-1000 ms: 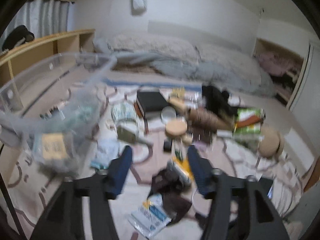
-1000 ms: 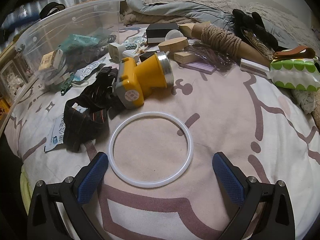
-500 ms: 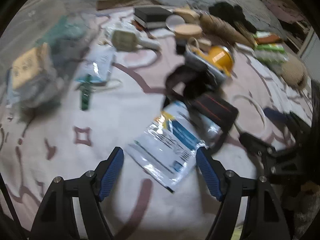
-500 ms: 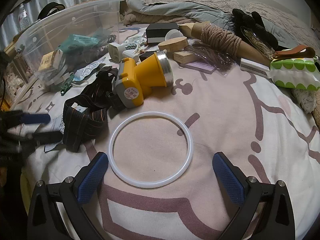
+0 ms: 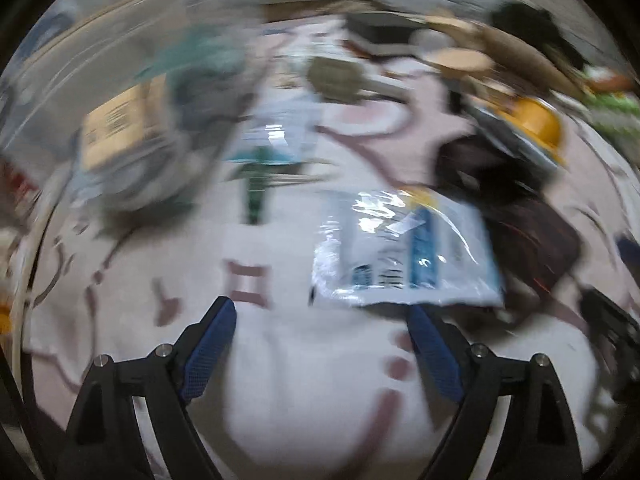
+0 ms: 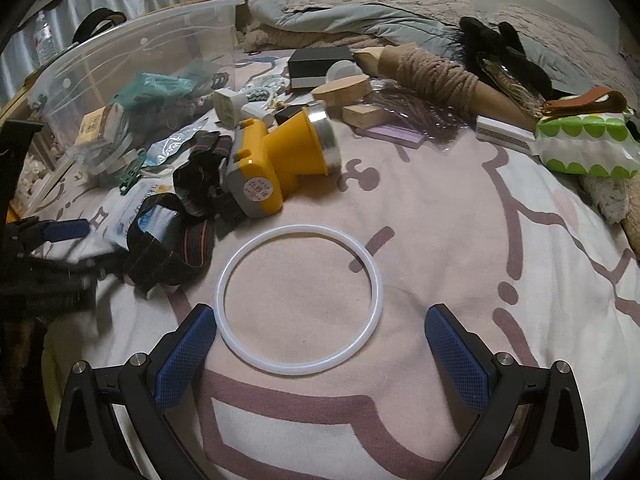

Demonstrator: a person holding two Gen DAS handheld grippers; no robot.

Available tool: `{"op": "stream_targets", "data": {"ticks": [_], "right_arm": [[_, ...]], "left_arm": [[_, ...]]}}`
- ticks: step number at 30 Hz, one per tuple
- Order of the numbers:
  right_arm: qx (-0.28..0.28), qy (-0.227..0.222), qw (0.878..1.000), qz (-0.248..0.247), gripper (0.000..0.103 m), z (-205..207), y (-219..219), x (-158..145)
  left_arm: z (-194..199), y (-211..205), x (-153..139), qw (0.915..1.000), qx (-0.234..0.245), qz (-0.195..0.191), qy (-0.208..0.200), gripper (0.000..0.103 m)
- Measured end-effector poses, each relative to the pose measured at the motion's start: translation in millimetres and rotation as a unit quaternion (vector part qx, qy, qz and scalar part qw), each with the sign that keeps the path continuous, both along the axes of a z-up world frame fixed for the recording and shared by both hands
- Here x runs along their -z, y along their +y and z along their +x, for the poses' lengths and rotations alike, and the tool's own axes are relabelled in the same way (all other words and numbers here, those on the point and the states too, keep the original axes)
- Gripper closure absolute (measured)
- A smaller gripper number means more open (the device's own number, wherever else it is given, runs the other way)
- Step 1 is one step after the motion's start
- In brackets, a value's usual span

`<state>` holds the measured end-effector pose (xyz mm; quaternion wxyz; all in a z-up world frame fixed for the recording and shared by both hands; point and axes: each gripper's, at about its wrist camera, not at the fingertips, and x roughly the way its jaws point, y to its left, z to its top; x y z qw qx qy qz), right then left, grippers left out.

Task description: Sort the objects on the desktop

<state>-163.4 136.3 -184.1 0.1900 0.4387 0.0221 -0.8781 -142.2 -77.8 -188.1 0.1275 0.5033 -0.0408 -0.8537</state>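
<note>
Many small objects lie on a pink patterned bed cover (image 6: 440, 208). My right gripper (image 6: 320, 328) is open and empty, low over a white rubber ring (image 6: 299, 300) that lies between its fingers. A yellow headlamp (image 6: 280, 160) with a dark strap (image 6: 176, 240) lies beyond the ring. My left gripper (image 5: 322, 320) is open and empty, just short of a clear plastic packet with blue print (image 5: 404, 256); its view is blurred. It also shows at the left edge of the right wrist view (image 6: 60, 232).
A clear plastic bin (image 6: 132, 60) holding packets stands at the left. A twine cone (image 6: 436, 76), black box (image 6: 320, 66), wooden blocks (image 6: 344, 88), green-dotted bag (image 6: 584, 140) and green clip (image 5: 254, 192) lie further back. Bedding is piled behind.
My left gripper has swung down from a high view of the room to just above the cover and moved toward the plastic packet. My right gripper and the ring have not moved.
</note>
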Motion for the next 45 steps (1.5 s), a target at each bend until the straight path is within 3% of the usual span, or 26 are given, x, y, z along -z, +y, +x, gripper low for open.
{"op": "stream_targets", "data": {"ticks": [4,9,14,18,22,32,35,36,37,38,40,45], "right_arm": [[0.040,0.004,0.999,0.017,0.000,-5.3,8.9,-0.9],[0.120,-0.009,0.992,0.023,0.000,-15.6,37.5,-0.4],[0.143,-0.013,0.989,0.037,0.000,-19.1,50.3,-1.2],[0.144,-0.015,0.989,0.044,0.000,-20.3,52.7,-0.8],[0.139,-0.013,0.988,0.058,0.000,-20.3,49.6,1.6],[0.137,-0.015,0.989,0.054,0.000,-21.8,49.0,2.7],[0.135,-0.016,0.989,0.053,0.000,-22.9,48.9,3.1],[0.135,-0.016,0.989,0.053,0.000,-23.1,49.1,3.2],[0.135,-0.016,0.989,0.053,0.000,-23.0,49.1,3.1],[0.135,-0.016,0.989,0.053,0.000,-23.1,49.0,3.1],[0.135,-0.016,0.989,0.053,0.000,-23.3,48.8,3.2],[0.136,-0.016,0.989,0.053,0.000,-23.0,48.6,3.2]], "left_arm": [[0.4,-30.1,-1.7,0.9978,-0.063,0.014,0.012,0.014],[9.5,-36.4,-10.6,0.9961,-0.082,0.010,0.031,0.016],[22.3,-14.1,-33.0,0.9969,-0.023,0.027,0.071,0.016],[16.9,13.7,-51.6,0.9903,0.057,0.068,0.108,0.016],[-9.5,36.3,-49.9,0.9860,0.110,0.080,0.097,0.016],[-56.5,62.4,1.8,0.9854,0.168,0.024,0.011,0.016],[-62.9,62.2,8.7,0.9850,0.170,0.028,0.008,0.042],[-64.4,61.2,9.7,0.9850,0.168,0.038,0.009,0.061],[-65.8,59.1,9.7,0.9852,0.163,0.054,0.009,0.072],[-66.3,57.5,8.8,0.9855,0.157,0.062,0.012,0.077],[-66.8,55.3,5.5,0.9851,0.152,0.077,0.021,0.096],[-60.1,38.0,-20.4,0.9755,0.118,0.169,0.077,0.098]]}}
